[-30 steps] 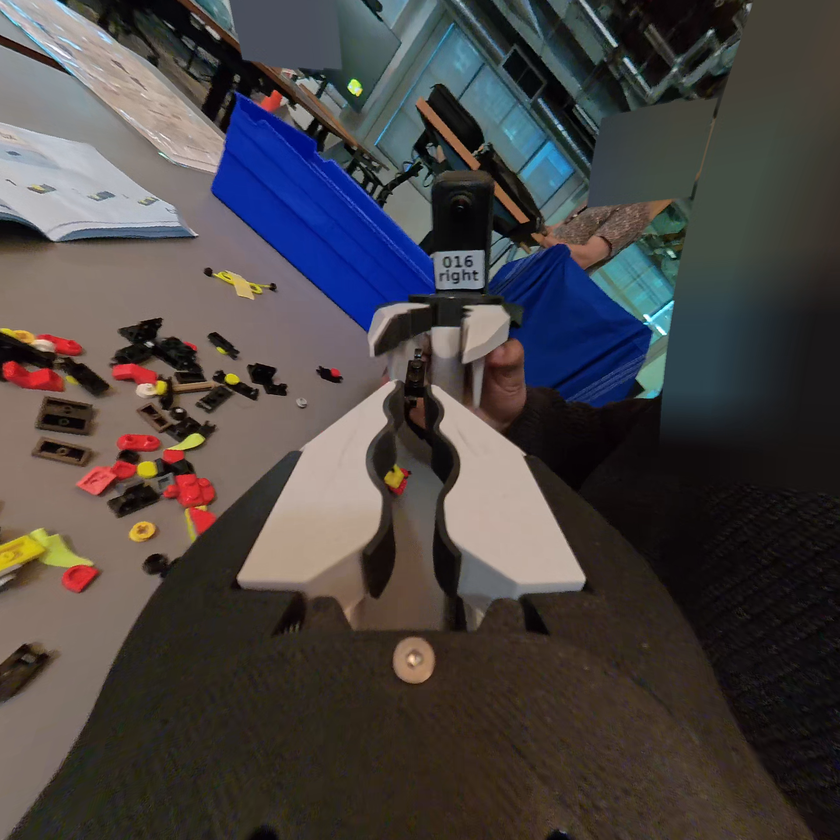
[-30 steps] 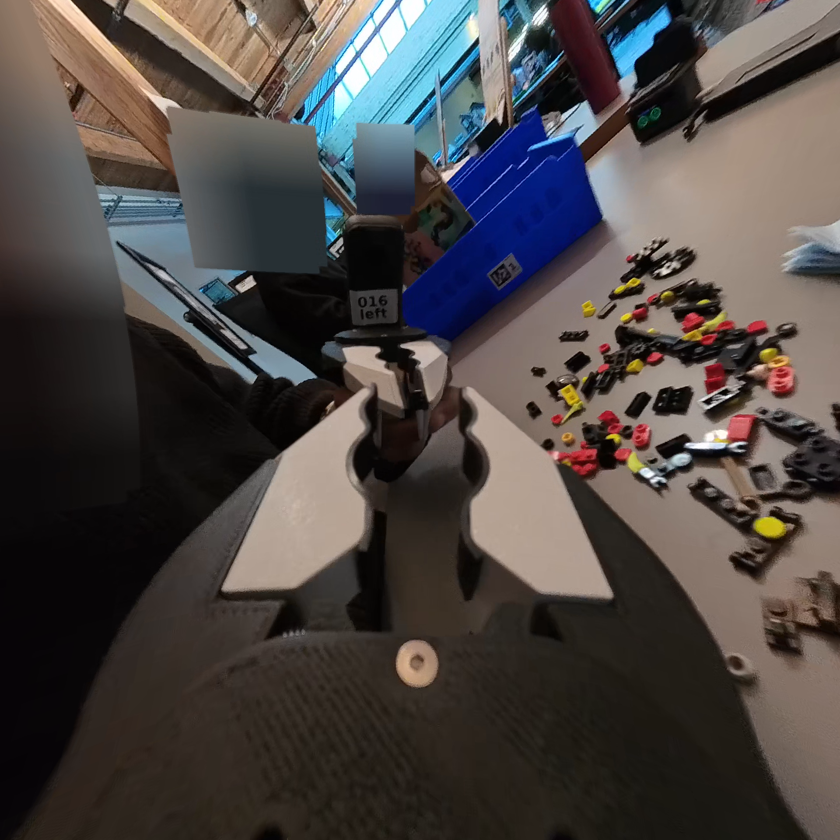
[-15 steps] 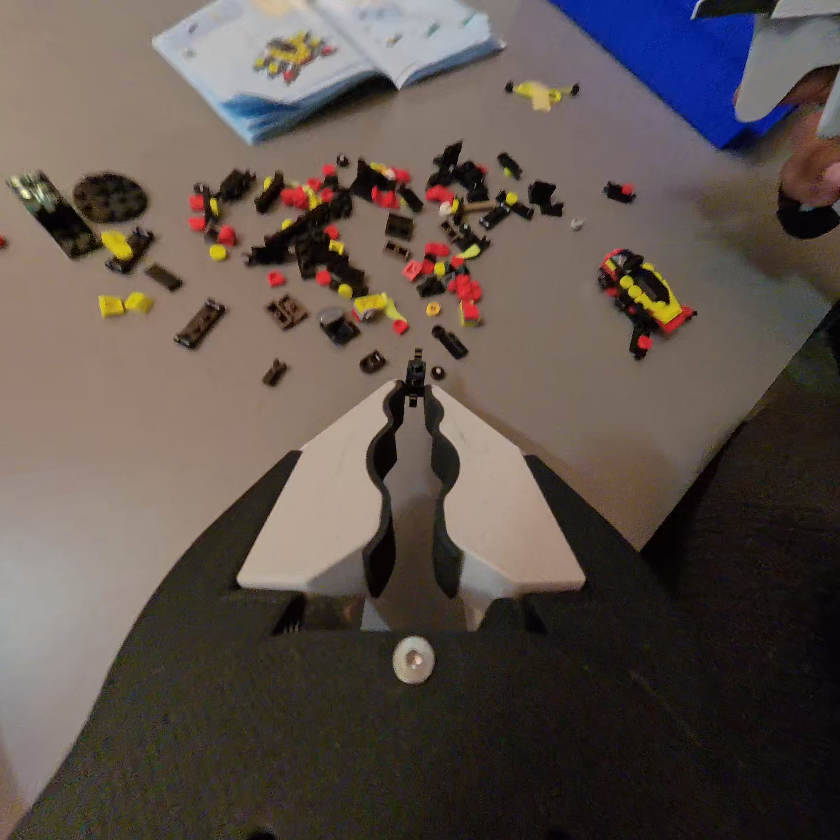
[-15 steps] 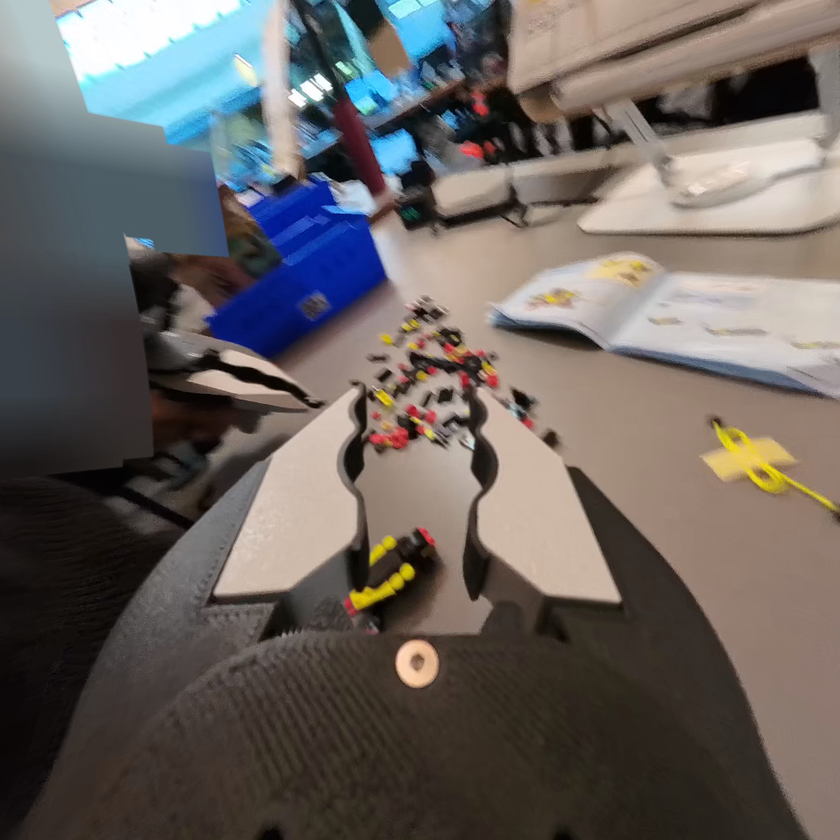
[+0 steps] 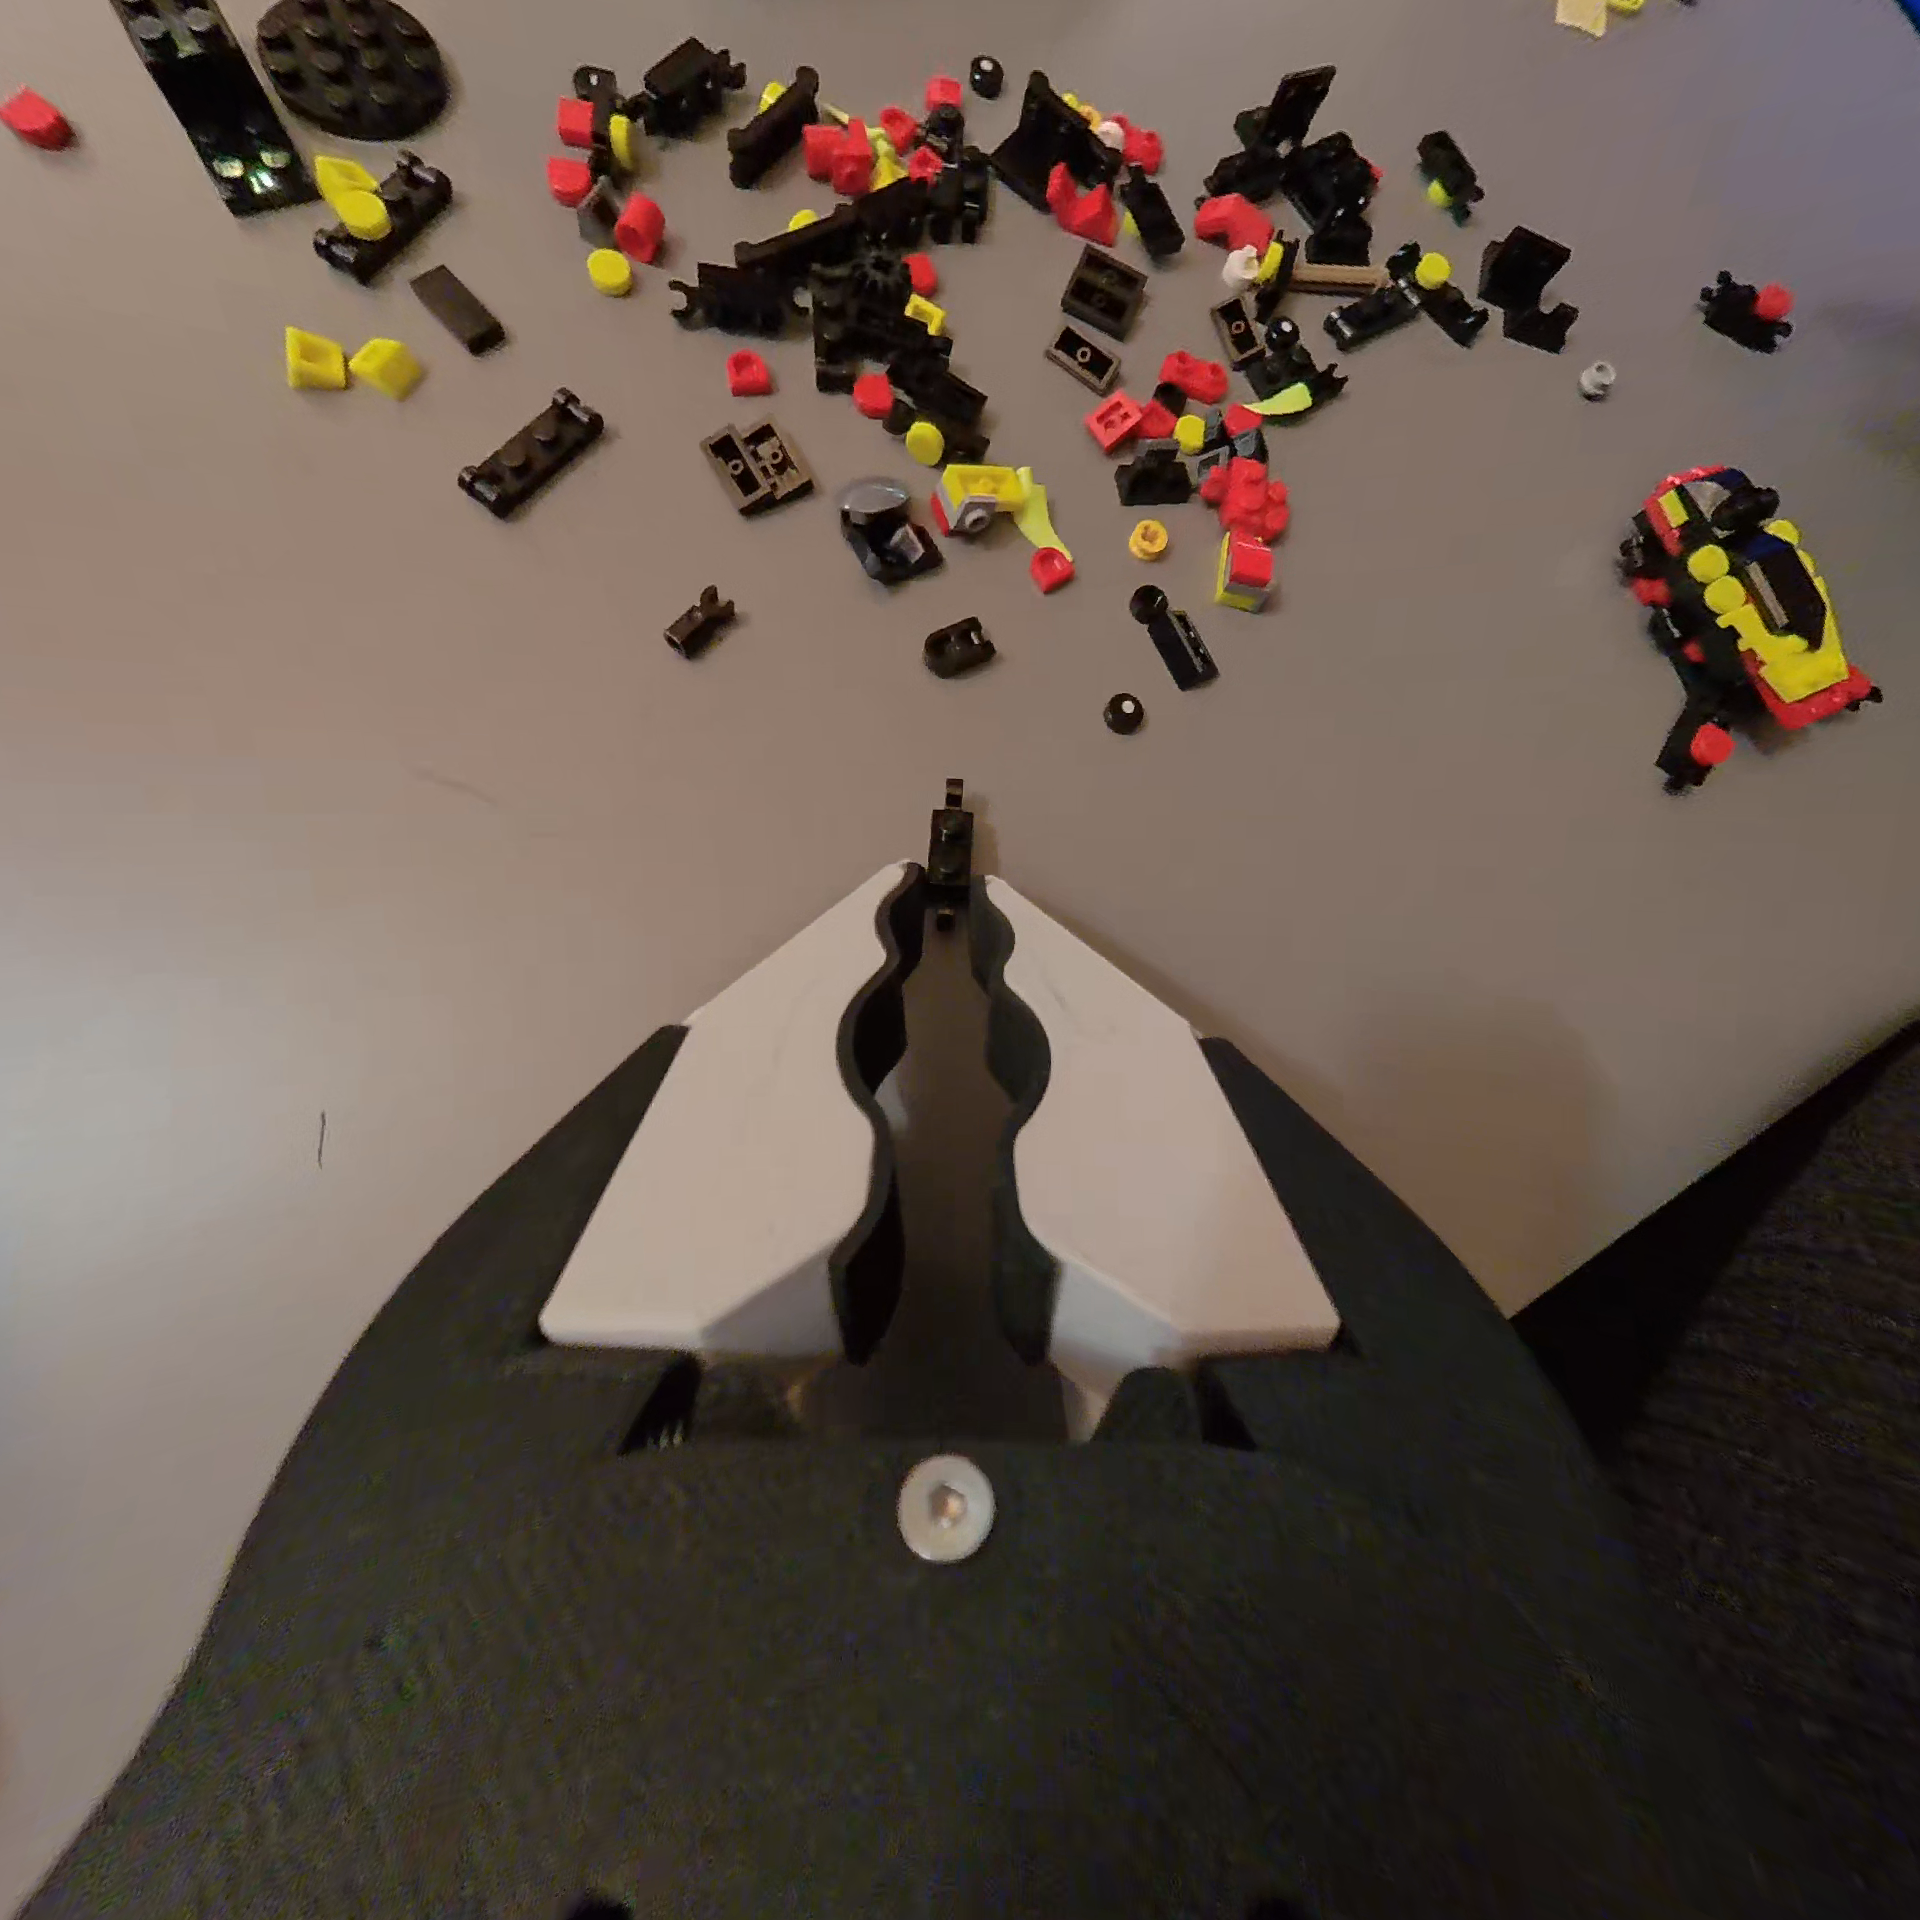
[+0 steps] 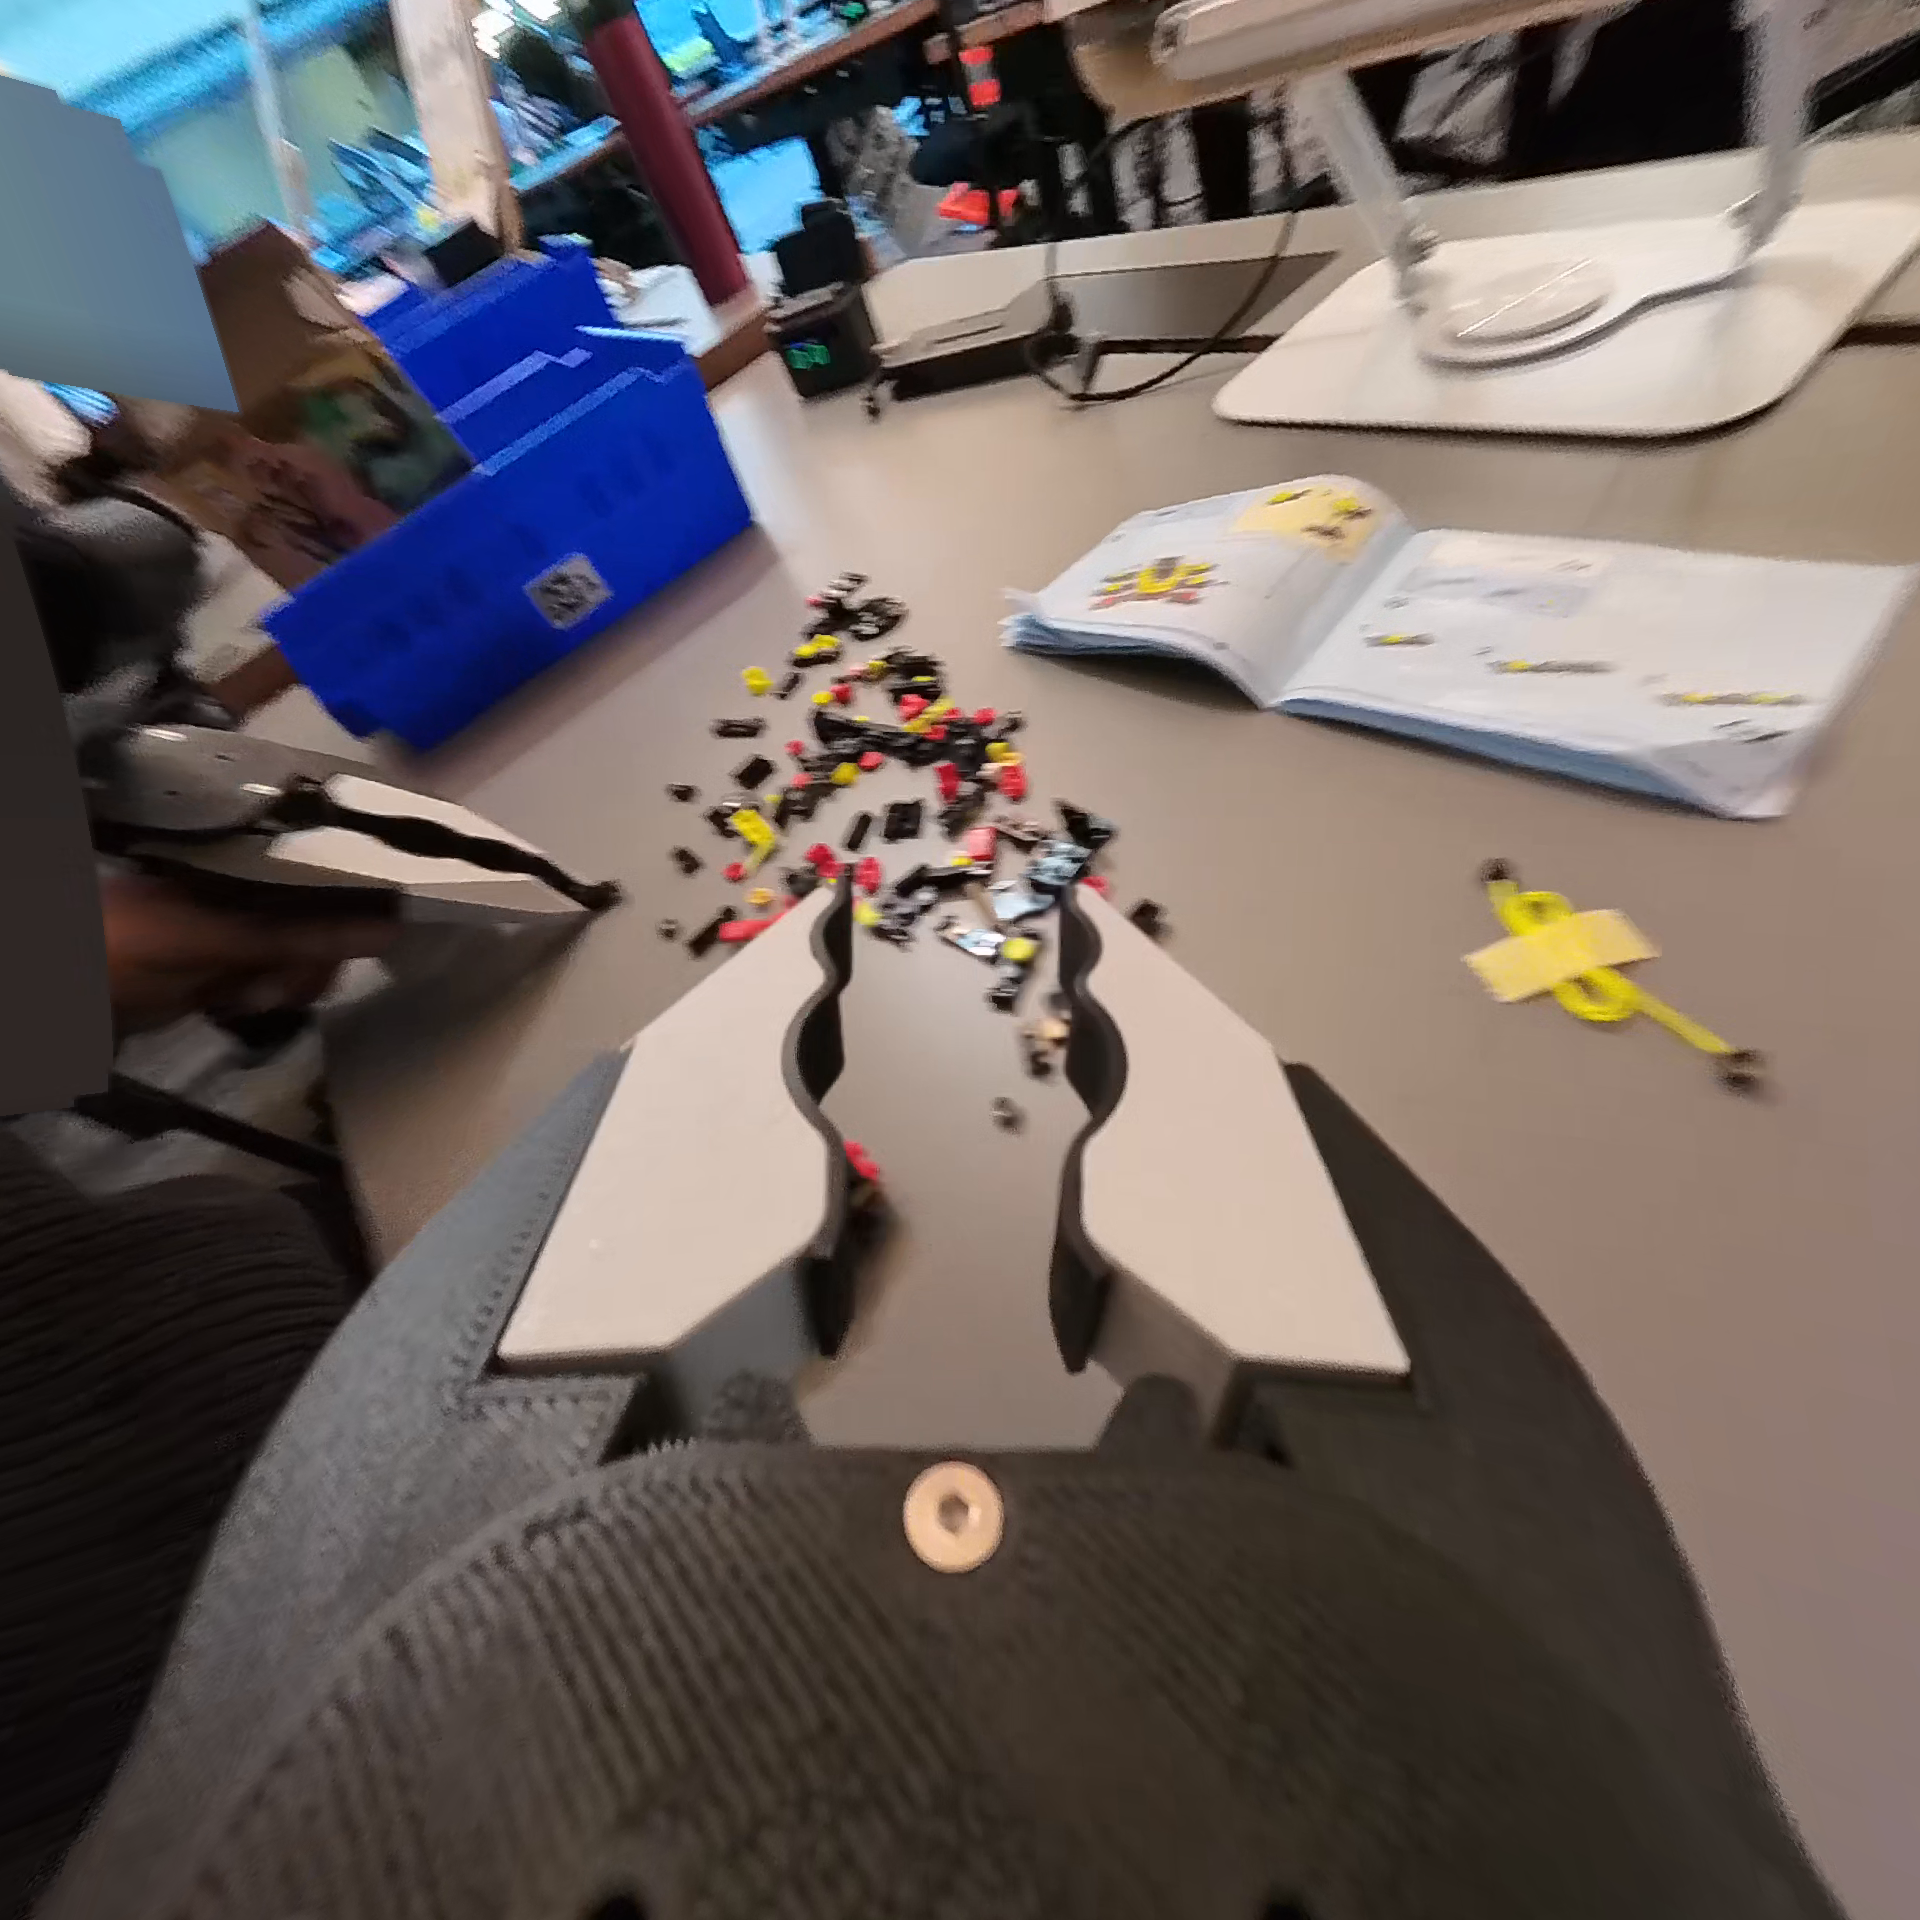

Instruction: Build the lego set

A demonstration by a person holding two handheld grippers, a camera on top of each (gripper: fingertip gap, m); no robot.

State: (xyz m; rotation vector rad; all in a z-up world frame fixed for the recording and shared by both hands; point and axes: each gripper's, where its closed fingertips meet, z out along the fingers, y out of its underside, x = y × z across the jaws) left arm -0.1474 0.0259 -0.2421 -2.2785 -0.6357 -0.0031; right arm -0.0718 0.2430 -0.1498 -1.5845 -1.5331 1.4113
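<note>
Black small brick piece (image 5: 951, 844) is sitting pinched at the very tips of the left gripper (image 5: 948, 883), above the counter (image 5: 312, 831); the right gripper (image 6: 951, 914) is hanging wide open and empty over scattered bricks (image 6: 894, 790), a built model (image 5: 1745, 613) lying aside.

The left tool (image 5: 951, 883) pinches a small black brick piece (image 5: 952, 844) at its tips, over the gray desk (image 5: 312, 831). Farther off lie many loose black, red and yellow bricks (image 5: 935, 312). A little built brick car (image 5: 1745, 613) sits at the right.
</note>
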